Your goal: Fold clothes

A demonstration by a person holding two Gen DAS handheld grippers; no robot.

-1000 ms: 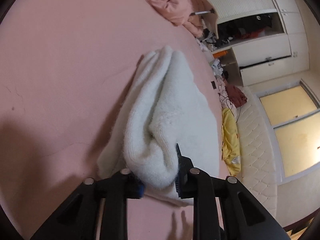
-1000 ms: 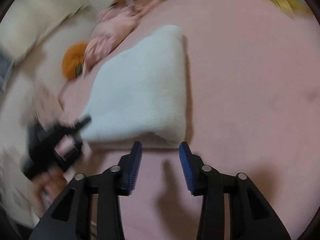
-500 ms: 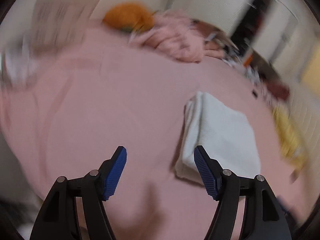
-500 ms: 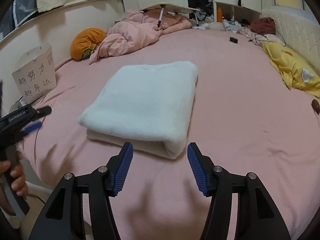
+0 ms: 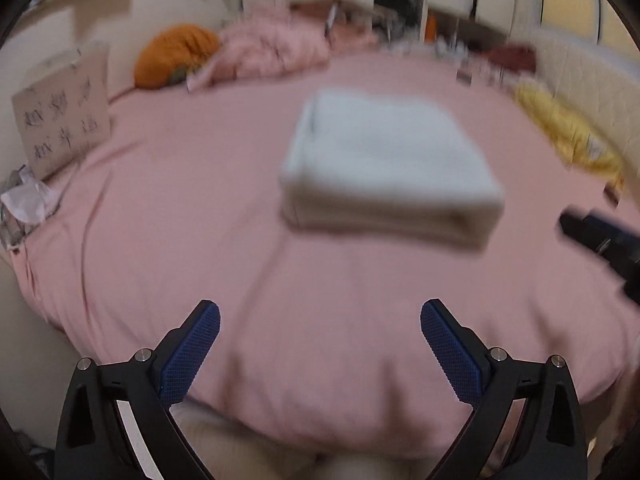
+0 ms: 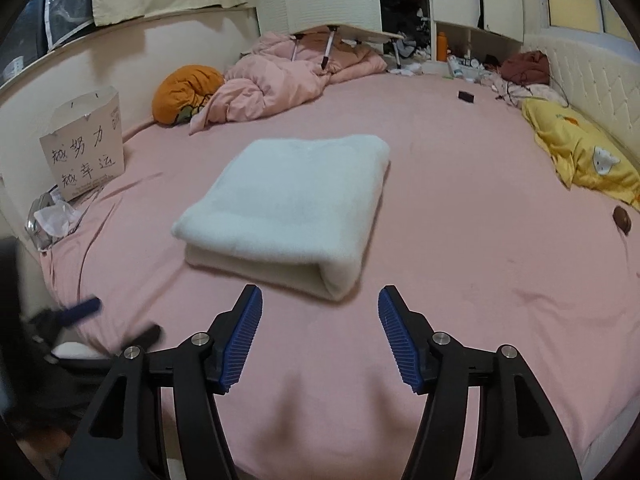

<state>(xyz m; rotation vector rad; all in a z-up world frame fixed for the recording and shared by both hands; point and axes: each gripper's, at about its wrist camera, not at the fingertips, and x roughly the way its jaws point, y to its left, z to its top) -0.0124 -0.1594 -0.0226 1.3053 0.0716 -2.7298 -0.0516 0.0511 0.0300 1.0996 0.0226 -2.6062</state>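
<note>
So a second ago the left tongs point(image 5: 320, 344) were clamped on the near end of the fluffy white garment point(image 6: 292, 204); now they're spread wide with nothing between the pads, pulled back toward the near edge of the bed point(image 6: 460, 240). The left view is smeared, so that hand is moving. The right tongs point(image 6: 320, 332) are also gaping and empty, hovering just short of the garment's near corner, not touching it. They were a bit closer half a second ago.

What that means: the garment has been let go and lies as a tidy thick rectangle, layers stacked, rolled fold edge facing the right tongs. My read is this piece is folded and both hands are backing off. I can't spot another loose garment waiting, unless the crumpled pink bedding point(image 6: 288, 76) counts.

Room-wise there's loads of bare pink sheet on every side of the garment. Clutter sits around the rim:
- orange cushion point(image 6: 186, 94) and the bedding at the far side
- a lettered paper bag point(image 6: 86, 146) and crinkled wrappers on the left edge
- a yellow pillow point(image 6: 580, 152) and padded headboard on the right
- a small dark round thing point(image 6: 622, 219) near the pillow

The near bed edge drops off right below both tongs.
</note>
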